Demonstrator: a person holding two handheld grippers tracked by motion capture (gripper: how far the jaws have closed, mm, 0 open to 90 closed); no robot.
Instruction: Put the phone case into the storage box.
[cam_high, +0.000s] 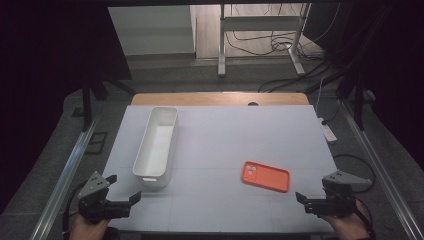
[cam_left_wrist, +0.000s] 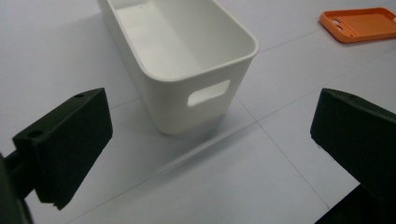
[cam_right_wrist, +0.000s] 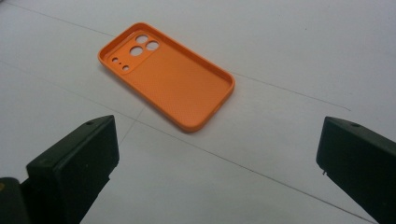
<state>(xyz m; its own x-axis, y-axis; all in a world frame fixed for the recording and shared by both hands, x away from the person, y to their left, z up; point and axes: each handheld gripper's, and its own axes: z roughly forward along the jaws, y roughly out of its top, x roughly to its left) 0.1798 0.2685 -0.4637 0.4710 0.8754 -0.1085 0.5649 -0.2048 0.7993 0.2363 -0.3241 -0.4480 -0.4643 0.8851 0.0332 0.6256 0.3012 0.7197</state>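
A pale surface (cam_high: 225, 145) spreads across the middle of the high view. A long white bin (cam_high: 156, 146) stands left of centre on it, its near end with a handle slot. An orange phone case (cam_high: 266, 176) lies flat, hollow side up, right of centre and well apart from the bin. At the lower left the left gripper (cam_high: 124, 192) sits with jaws spread wide and empty, aimed toward the bin. At the lower right the right gripper (cam_high: 303, 201) has its jaws wide too, holding nothing, near the case.

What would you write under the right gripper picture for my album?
Open right gripper hovers over the table, facing an orange phone case lying inside-up.
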